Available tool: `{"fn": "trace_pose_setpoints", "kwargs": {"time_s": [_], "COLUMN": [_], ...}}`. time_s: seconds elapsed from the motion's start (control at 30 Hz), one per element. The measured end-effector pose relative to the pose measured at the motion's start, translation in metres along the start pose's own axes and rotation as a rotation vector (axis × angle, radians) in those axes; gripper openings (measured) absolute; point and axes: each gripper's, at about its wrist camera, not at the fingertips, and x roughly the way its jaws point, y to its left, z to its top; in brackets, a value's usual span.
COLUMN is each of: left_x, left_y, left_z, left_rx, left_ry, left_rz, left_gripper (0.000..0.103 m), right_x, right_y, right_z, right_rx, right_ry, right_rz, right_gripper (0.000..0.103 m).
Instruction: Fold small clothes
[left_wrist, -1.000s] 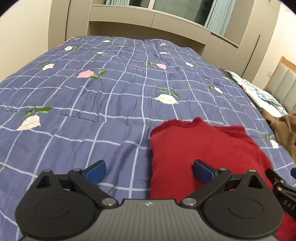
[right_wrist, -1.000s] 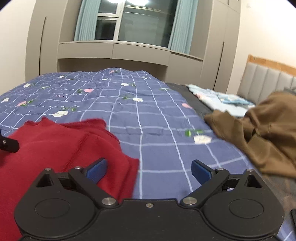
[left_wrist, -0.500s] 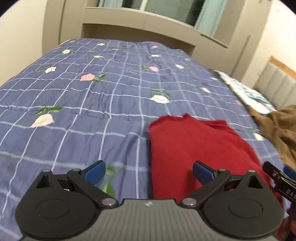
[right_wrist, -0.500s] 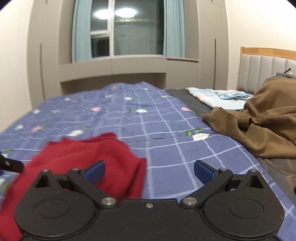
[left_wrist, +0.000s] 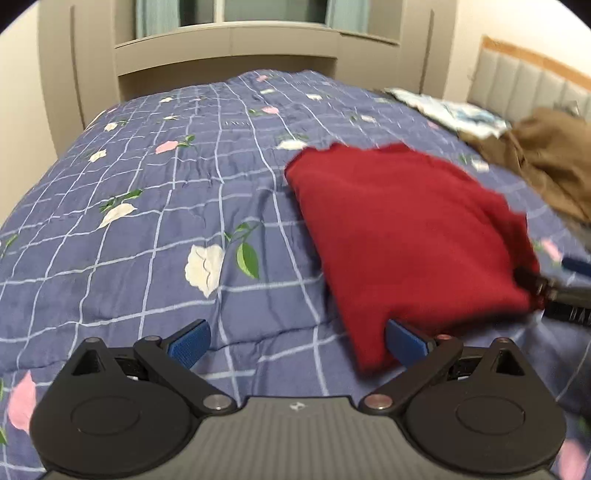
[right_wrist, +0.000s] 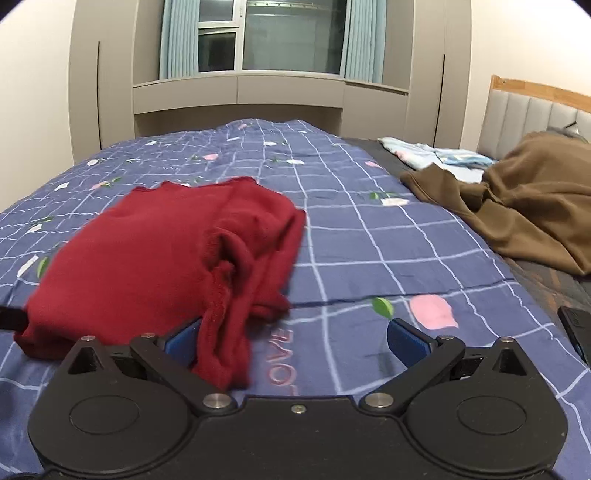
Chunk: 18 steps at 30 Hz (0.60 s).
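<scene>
Now my two hand-held grippers sit low over the bed, both spread wide, holding nothing.

My left hand-held gripper (left_wrist: 295, 341) is released, its right blue fingertip (left_wrist: 404, 341) at the near edge of the red garment (left_wrist: 406, 229), which lies folded on the blue checked floral quilt (left_wrist: 147, 229). My right hand-held gripper (right_wrist: 295, 339) is also released; the garment's bunched near corner (right_wrist: 225, 332) drapes just inside its left fingertip (right_wrist: 183, 339), ungripped. A brown garment (right_wrist: 524, 206) is heaped well apart to the right, with a pale blue cloth (right_wrist: 436, 153) beyond it.
</scene>
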Motion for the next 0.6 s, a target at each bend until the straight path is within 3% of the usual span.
{"fn": "trace_pose_setpoints", "kwargs": {"time_s": [0.27,0.37,0.47,0.6], "left_x": [0.003,-0.004,-0.012,-0.002], "left_y": [0.01,0.021,0.032,0.03], "left_z": [-0.009,-0.007,-0.002,0.019], "left_rx": [-0.015,-0.065,-0.158,-0.256], "left_ry": [0.055,0.063,0.017,0.0], "left_rz": [0.043,0.043,-0.006,-0.053], "left_gripper": [0.103,0.102,0.102,0.102], "right_x": [0.001,-0.012,-0.021,0.0], "right_y": [-0.016,-0.022,-0.024,-0.018], "right_z": [-0.005,-0.001,0.009,0.03], "right_rx": [0.057,0.092,0.117,0.131], "right_ry": [0.0,-0.058,-0.132,-0.12], "right_rz": [0.011,0.064,0.128,0.172], "right_gripper": [0.102,0.102,0.102,0.102]}}
